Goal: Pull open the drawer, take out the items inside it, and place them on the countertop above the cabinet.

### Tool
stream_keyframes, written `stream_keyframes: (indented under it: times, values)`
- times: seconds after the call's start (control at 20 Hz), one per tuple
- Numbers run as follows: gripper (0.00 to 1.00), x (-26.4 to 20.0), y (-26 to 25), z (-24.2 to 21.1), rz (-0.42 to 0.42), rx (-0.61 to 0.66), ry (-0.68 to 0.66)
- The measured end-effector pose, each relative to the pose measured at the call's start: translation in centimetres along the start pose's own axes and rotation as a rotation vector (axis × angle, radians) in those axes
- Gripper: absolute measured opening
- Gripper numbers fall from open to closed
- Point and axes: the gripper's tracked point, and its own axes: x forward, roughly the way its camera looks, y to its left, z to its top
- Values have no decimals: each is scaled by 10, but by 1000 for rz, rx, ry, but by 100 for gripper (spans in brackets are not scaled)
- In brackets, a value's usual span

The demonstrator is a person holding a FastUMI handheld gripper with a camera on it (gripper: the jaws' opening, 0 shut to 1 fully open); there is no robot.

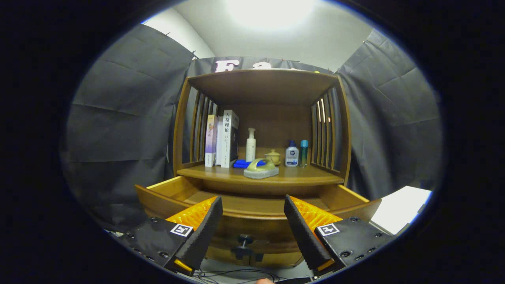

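Claw spread wide and empty over the open drawer, scrubber already on the table, looks nearly done.

The single fisheye camera rode on the gripper and looked forward along its two fingers, which stood spread apart and empty in the near foreground. It faced the front of the wooden cabinet squarely, near it, from about the height of the pulled-out drawer. The drawer front and its knob lay just beyond the fingers; the countertop and open shelf sat farther back, with booth walls at left and right.
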Motion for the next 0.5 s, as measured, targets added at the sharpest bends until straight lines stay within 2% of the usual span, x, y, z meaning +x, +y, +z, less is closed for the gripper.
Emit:
stream_keyframes:
  times: [0.5]
  values:
    - [99, 9, 13, -66, 26, 15, 97]
